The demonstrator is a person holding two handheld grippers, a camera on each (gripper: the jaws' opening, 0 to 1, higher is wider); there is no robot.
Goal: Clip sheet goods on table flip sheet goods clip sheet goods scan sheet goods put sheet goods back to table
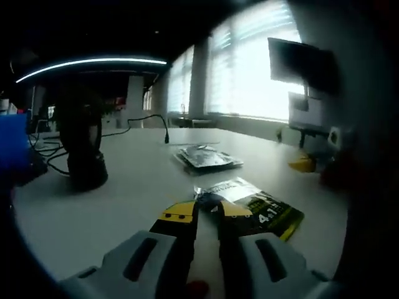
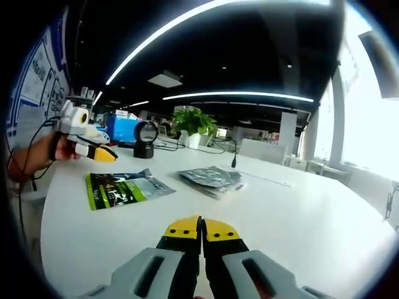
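While the left gripper (image 1: 204,212) is held low over the desk (image 1: 124,193), its yellow-tipped fingers (image 1: 179,215) are seen nearly closed, a narrow gap left between them and nothing grasped. The right gripper (image 2: 201,229) is shown clenched on nothing above the desk. One green-and-black packet (image 1: 255,205) lies flat just beyond the left fingers. A stack of silvery packets (image 1: 206,157) lies farther out near the middle; their number cannot be told. One black scanner stand (image 1: 84,146) and a black cable (image 1: 146,121) are placed near the far edge. The desk is white and round-edged. Beyond it, bright blinded windows (image 1: 249,68), a curved ceiling light (image 2: 237,95) and a potted plant (image 2: 194,121) are seen.
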